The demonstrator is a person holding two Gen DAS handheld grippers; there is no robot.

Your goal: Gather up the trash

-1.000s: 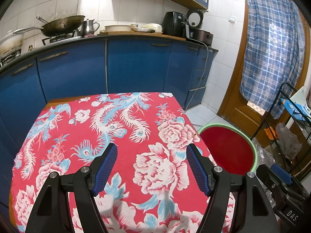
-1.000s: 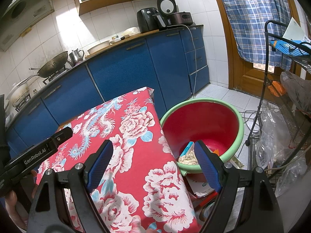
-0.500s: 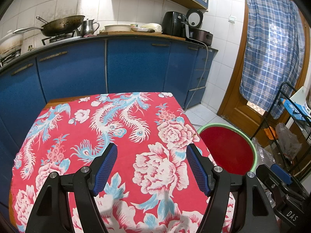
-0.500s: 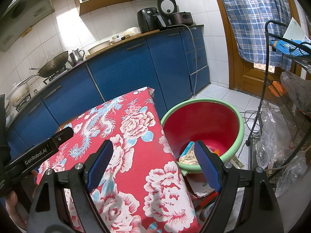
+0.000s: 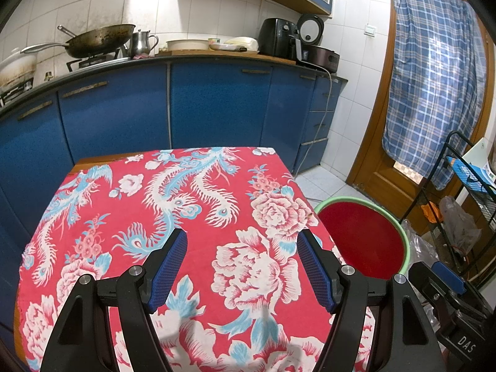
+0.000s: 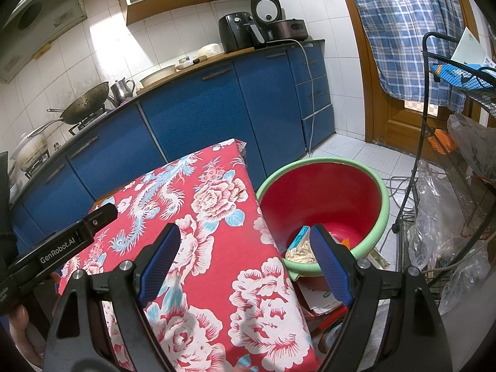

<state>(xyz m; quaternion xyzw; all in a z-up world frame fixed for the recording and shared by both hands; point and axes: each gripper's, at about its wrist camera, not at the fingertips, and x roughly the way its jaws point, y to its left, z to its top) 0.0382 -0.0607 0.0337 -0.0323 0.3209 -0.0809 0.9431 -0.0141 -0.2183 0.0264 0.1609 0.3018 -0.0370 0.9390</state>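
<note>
A red basin with a green rim (image 6: 369, 183) stands on the floor right of the table; in the left wrist view the basin (image 5: 400, 232) shows beyond the table's right edge. Crumpled paper and a blue-and-white wrapper (image 6: 299, 246) lie in its bottom. My left gripper (image 5: 241, 263) hangs open over the red floral tablecloth (image 5: 173, 204), nothing between its blue pads. My right gripper (image 6: 245, 260) is open too, above the table's right edge (image 6: 272, 241), one finger over the cloth, the other over the basin. The left gripper's body (image 6: 62, 251) shows at the left of the right wrist view.
Blue kitchen cabinets (image 5: 198, 105) run behind the table, with a wok (image 5: 96, 38), a kettle and appliances on the counter. A black wire rack (image 6: 449, 161) with plastic bags stands right of the basin. Papers and packets (image 6: 322, 297) lie on the floor beside the basin. A wooden door with a plaid curtain (image 5: 434, 71) is at the far right.
</note>
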